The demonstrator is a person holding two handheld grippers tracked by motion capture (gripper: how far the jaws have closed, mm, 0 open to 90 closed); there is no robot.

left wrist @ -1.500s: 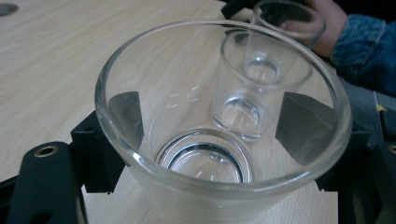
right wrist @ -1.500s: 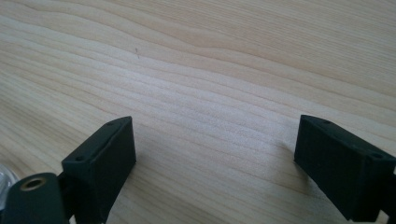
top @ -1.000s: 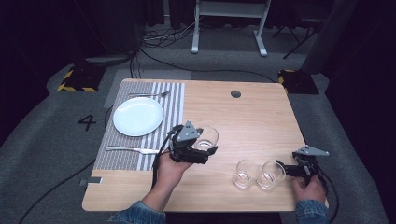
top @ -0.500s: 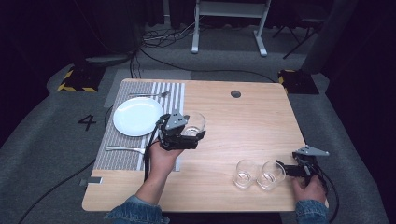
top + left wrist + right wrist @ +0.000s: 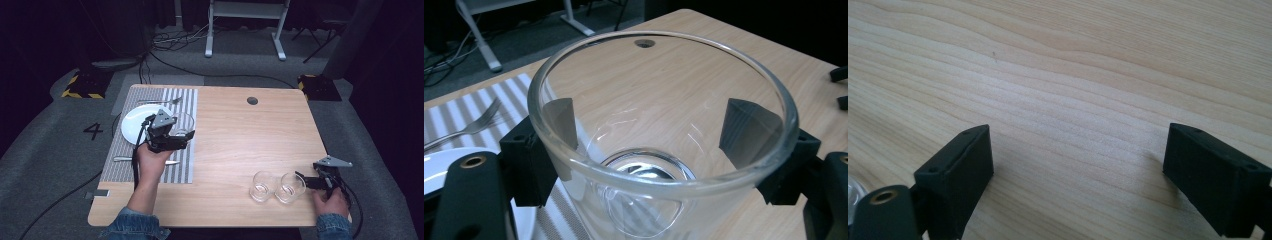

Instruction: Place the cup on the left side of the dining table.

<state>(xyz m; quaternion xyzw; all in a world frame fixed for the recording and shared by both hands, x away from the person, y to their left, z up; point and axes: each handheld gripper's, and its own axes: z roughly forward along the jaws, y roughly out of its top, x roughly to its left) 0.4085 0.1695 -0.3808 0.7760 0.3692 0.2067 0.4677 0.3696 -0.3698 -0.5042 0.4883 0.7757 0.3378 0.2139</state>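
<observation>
Clear glass (image 5: 659, 150) in left tool (image 5: 172, 137)

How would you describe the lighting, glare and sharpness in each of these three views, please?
High view: table evenly lit, surroundings dark, image soft. Left gripper view: glass sharp at its rim, with bright reflections near its base. Right gripper view: jaws close and slightly soft, casting faint shadows on the wood grain.

Plate (image 5: 136, 121) on placemat (image 5: 186, 150) — two glasses (image 5: 276, 187) far right.
</observation>
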